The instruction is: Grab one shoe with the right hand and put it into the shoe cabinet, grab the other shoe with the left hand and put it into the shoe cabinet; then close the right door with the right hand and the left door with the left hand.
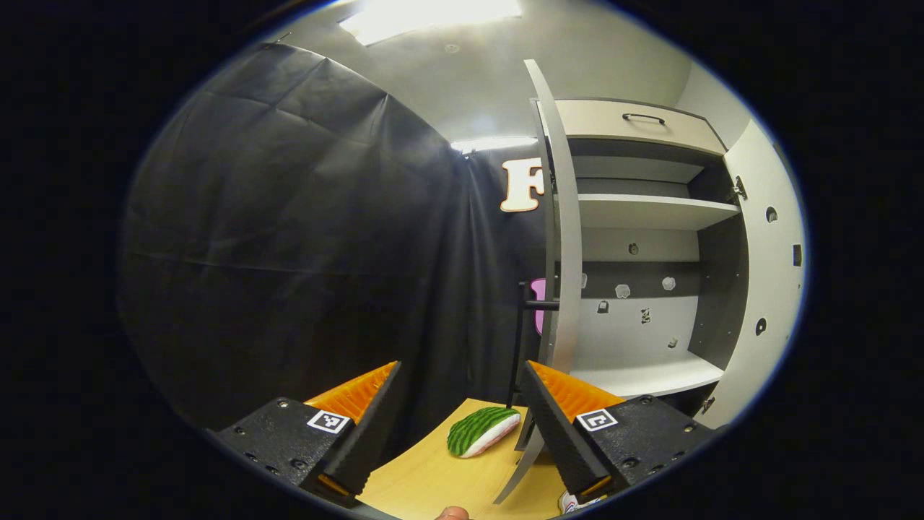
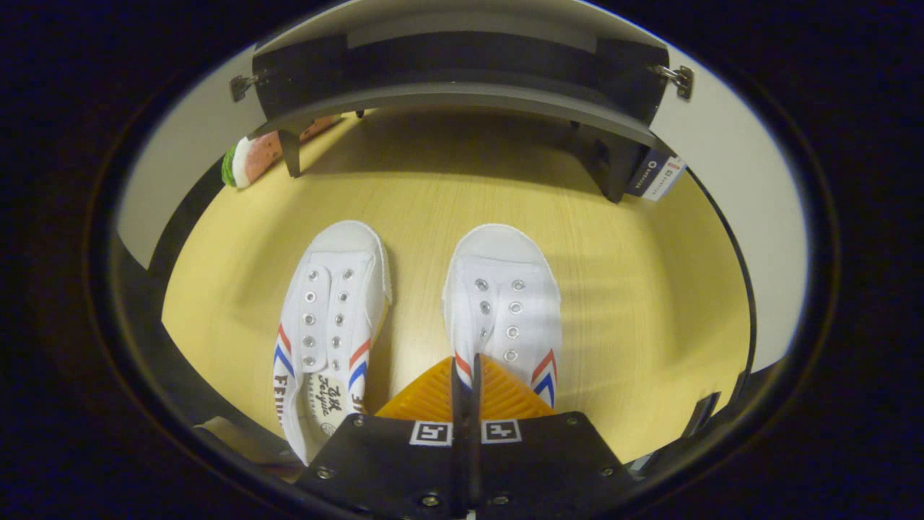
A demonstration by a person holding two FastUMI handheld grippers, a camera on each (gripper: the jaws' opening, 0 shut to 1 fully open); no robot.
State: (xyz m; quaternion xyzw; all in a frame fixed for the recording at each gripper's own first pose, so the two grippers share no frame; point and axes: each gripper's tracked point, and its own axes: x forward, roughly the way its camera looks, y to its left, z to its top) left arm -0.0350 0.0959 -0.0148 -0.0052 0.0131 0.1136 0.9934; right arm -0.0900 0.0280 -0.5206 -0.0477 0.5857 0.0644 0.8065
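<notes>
On the wooden worktop (image 2: 635, 274) two white shoes lie side by side, toes pointing toward the shoe cabinet (image 2: 462, 94) at the far edge. In the right gripper view the left-hand shoe (image 2: 328, 325) lies slightly angled, with red and blue stripes on its sides and its opening toward the near edge. The right-hand shoe (image 2: 505, 303) lies just beside it, apart from it, and its heel end is hidden under the right gripper (image 2: 465, 375). That gripper's jaws are pressed together into a thin line above the rear part of this shoe; whether they pinch any part of it cannot be told.

In the left gripper view the left gripper (image 1: 462, 393) is raised above the worktop with its jaws spread wide and nothing between them. Beyond it the cabinet stands with both doors swung out: the left door (image 1: 567, 238) is seen edge-on, the right door (image 1: 769, 274) is opened to the side, and pale shelves (image 1: 650, 209) show inside. A watermelon-slice toy (image 1: 480, 431) lies on the worktop near the foot of the left door, by the cabinet's left corner.
</notes>
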